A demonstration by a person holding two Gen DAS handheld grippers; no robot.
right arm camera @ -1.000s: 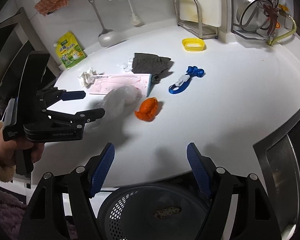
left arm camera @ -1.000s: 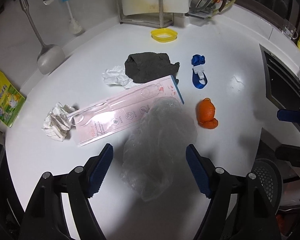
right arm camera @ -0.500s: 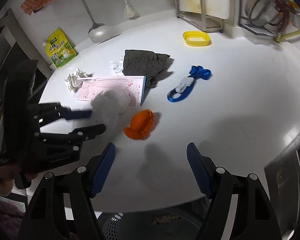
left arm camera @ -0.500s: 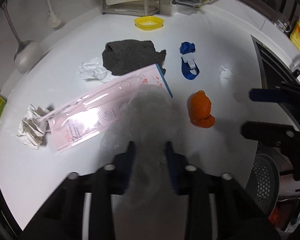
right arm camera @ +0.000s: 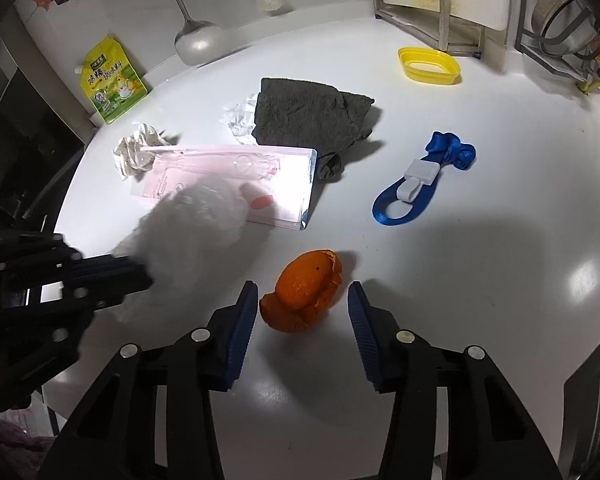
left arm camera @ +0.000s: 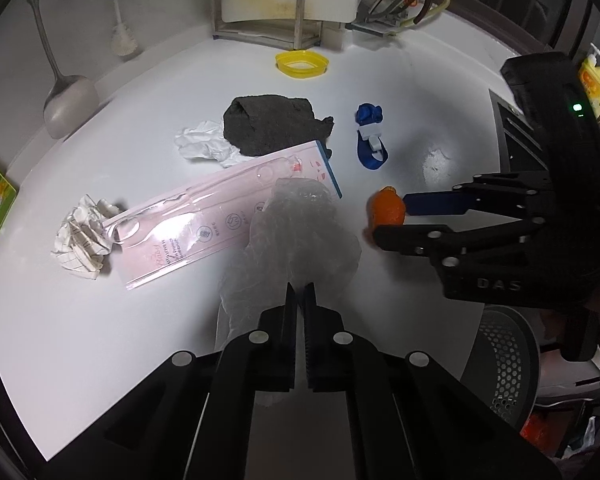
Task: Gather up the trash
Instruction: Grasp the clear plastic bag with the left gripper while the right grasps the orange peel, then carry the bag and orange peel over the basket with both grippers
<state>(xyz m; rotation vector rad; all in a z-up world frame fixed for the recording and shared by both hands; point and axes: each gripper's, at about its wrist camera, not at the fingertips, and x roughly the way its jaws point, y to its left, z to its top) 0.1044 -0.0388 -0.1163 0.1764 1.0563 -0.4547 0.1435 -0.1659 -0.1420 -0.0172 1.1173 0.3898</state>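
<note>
Peel sits on the counter dead ahead between my right gripper jaws, closing but not yet touching; left gripper is clamped on the plastic bag just beside.

I see a glossy white counter with a curved front edge; lamp glare on its right side; at its back edge a pale wall hung with a ladle; a metal rack at the back corner; a perforated bin below the front edge.
</note>
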